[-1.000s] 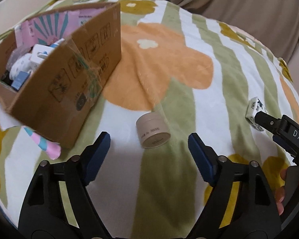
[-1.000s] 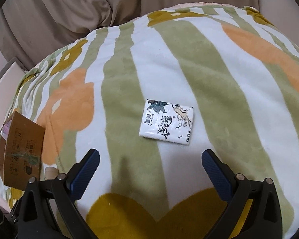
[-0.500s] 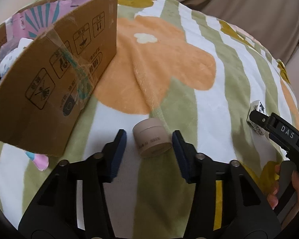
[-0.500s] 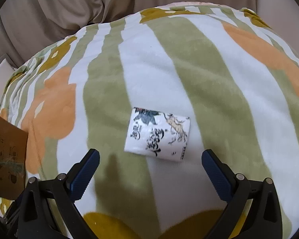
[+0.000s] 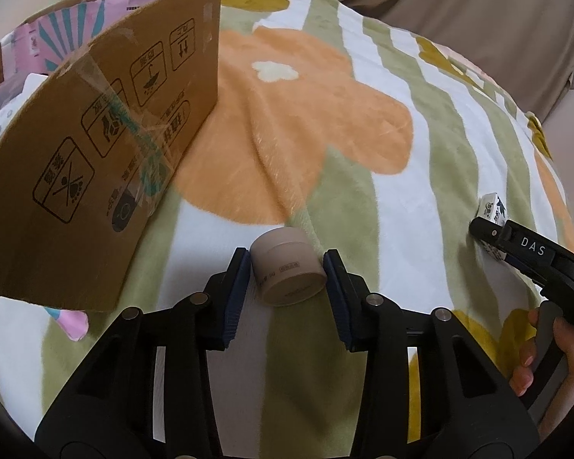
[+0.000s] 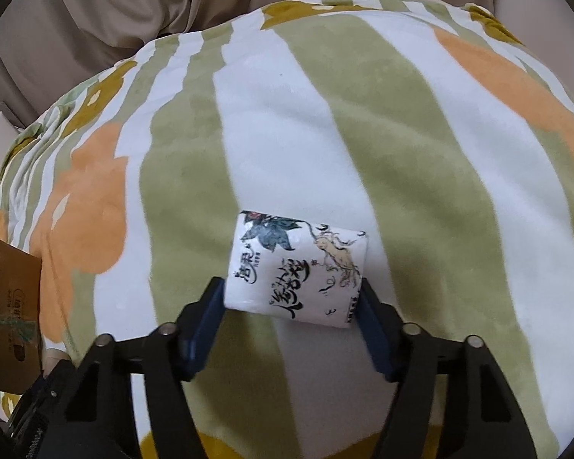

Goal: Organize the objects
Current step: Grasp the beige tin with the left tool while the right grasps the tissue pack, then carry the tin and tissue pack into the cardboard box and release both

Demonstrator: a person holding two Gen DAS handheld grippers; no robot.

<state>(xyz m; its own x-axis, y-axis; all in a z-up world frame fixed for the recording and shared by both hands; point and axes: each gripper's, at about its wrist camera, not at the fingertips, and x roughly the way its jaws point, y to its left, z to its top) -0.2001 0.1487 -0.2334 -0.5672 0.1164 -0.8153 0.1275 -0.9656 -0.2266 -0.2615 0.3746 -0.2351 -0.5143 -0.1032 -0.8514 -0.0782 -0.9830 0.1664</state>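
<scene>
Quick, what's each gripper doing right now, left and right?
Left gripper: jaws just closed onto the small beige jar lying on the blanket.
Right gripper: jaws just closed onto the white printed tissue pack.

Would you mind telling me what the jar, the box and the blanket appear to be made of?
Jar: probably matte beige plastic, smooth and without glare. Box: brown corrugated cardboard, printed handling symbols, clear tape. Blanket: soft plush fleece, visible nap.

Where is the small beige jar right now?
In the left wrist view the beige jar lies on its side on the striped blanket, clamped in the left gripper, just right of the cardboard box.
</scene>
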